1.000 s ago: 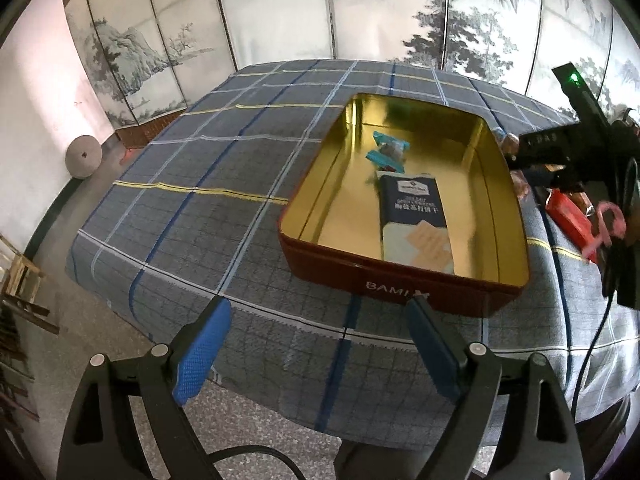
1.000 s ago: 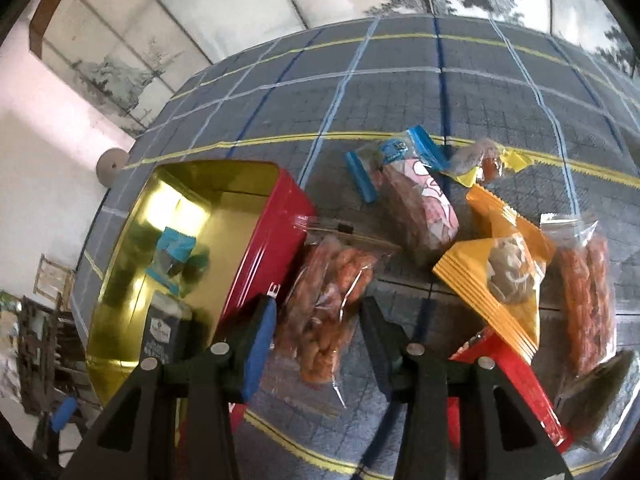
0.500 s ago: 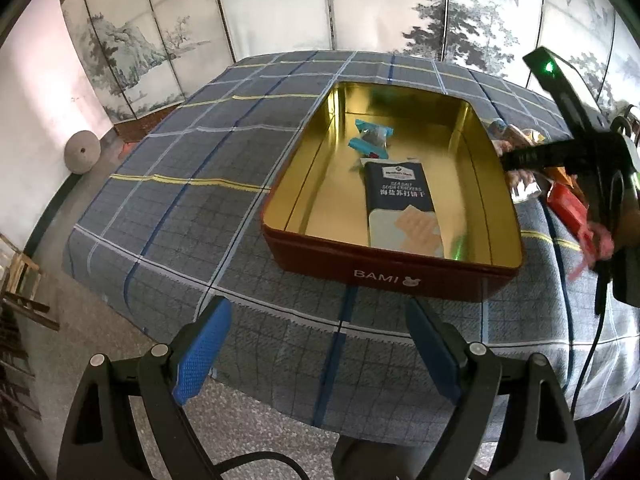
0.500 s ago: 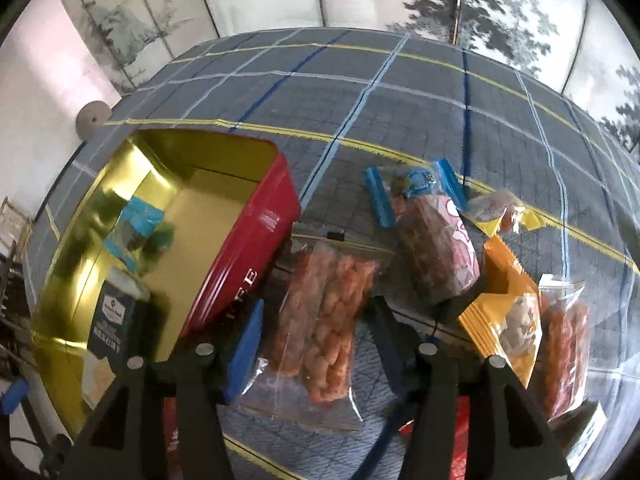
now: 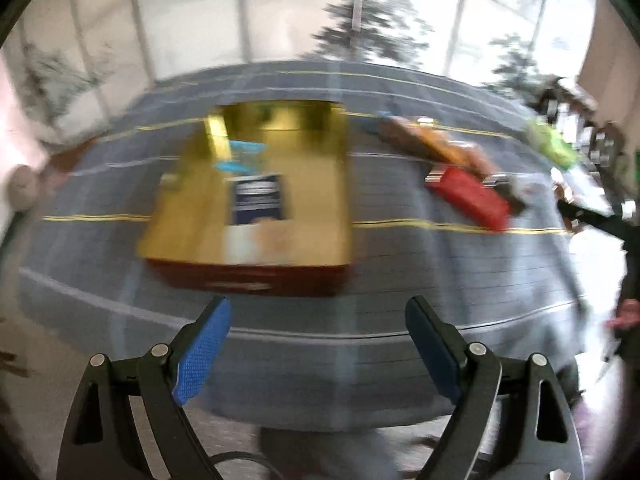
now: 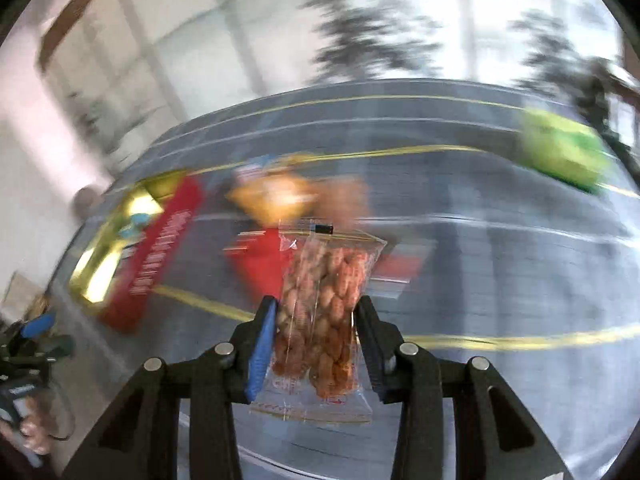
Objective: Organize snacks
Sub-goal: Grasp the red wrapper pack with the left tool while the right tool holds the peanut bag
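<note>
My right gripper (image 6: 318, 312) is shut on a clear bag of peanuts (image 6: 324, 304) and holds it above the checked tablecloth. The red tin with a gold inside (image 6: 160, 248) lies to its left and also shows in the left wrist view (image 5: 316, 184). In the tin lie a dark blue cracker box (image 5: 258, 204) and small blue-wrapped sweets (image 5: 240, 156). My left gripper (image 5: 318, 336) is open and empty, off the table's near edge in front of the tin. Both views are motion-blurred.
Loose snacks lie right of the tin: a red packet (image 5: 468, 196), orange and yellow packets (image 5: 436, 144) and a green bag (image 5: 552, 144), which is also in the right wrist view (image 6: 564, 156). The painted screen stands behind the table. The table's near edge (image 5: 320, 336) lies close to me.
My right gripper has closed on the peanut bag and lifted it off the table, pulling back. The left view has swung right, so the tin sits further left.
</note>
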`<control>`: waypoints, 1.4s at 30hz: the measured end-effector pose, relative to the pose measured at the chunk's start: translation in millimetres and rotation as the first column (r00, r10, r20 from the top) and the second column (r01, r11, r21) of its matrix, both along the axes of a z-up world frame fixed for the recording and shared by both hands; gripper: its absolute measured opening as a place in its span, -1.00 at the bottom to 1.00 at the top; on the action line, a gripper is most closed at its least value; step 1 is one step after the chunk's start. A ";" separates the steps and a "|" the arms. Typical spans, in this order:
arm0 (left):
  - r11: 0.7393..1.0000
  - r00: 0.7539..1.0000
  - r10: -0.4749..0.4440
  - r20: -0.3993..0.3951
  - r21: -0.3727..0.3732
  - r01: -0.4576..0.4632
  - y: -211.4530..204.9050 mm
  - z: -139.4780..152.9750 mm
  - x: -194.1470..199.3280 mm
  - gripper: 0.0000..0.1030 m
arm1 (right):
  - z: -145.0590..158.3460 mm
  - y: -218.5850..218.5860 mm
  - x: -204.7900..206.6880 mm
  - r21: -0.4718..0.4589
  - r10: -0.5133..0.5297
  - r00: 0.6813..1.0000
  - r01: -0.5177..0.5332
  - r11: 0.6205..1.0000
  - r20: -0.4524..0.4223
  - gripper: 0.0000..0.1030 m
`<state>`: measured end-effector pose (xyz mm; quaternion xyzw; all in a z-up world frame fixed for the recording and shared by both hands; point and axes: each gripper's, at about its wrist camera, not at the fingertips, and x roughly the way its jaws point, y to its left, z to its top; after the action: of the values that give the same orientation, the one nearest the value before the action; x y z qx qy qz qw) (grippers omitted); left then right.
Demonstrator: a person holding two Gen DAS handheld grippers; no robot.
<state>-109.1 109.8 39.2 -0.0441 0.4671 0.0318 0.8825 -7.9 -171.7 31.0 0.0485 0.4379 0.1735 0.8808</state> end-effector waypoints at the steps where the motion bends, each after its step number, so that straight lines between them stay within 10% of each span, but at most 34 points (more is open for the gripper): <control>1: 0.998 1.000 -0.026 -0.011 -0.050 0.026 -7.5 1.5 7.9 0.67 | -3.2 -24.0 2.2 -0.013 -0.052 0.999 0.052 0.999 0.001 -0.22; 9: 0.963 0.989 -0.097 -0.112 -0.262 0.065 -61.3 -7.1 90.0 0.67 | -44.1 -118.7 19.7 -0.091 -0.222 0.975 0.224 0.970 0.023 -0.22; 21: 0.936 0.944 0.018 -0.330 -0.325 -0.132 -104.4 -54.0 199.9 0.63 | -64.3 -133.5 19.2 -0.073 -0.161 0.983 0.167 0.983 0.086 -0.23; 42: 0.924 0.885 0.294 -0.360 -0.128 -0.359 -128.1 -60.7 202.7 0.24 | -65.3 -151.0 21.8 0.093 -0.141 0.989 0.135 0.986 0.052 -0.22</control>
<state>93.7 -18.3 -21.5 -0.2007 0.5965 0.1428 0.7639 14.0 -322.7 -34.3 0.1131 0.3993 0.1329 0.9001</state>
